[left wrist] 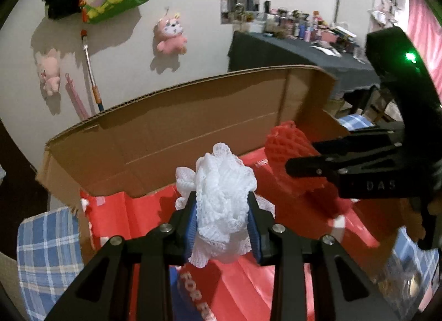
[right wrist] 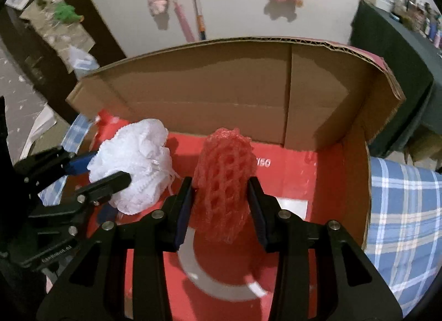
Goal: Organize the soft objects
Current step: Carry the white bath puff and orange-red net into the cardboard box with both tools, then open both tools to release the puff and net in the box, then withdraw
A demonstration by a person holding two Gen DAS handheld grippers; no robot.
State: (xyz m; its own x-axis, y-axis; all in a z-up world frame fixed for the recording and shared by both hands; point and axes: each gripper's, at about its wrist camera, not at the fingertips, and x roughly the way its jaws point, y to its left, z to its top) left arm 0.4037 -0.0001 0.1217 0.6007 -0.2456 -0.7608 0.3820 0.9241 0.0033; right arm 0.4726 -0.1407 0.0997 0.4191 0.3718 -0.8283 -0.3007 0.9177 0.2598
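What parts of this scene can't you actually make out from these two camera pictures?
- Box floor: in both views the cardboard box bottom is partly hidden by the fingers, the white mesh puff and the red foam net.
- Lettering on the red lining: cut off by the left gripper.
- Cluttered dark table: items too small and blurred, left wrist view.
- The person: outside both views.

The white lettering [left wrist: 193, 293] on the red sheet is cut off by the left wrist picture's lower edge. The small items [left wrist: 298, 21] on the dark table are too small and blurred to be told. The box floor behind the red foam net [right wrist: 223, 183] is hidden.
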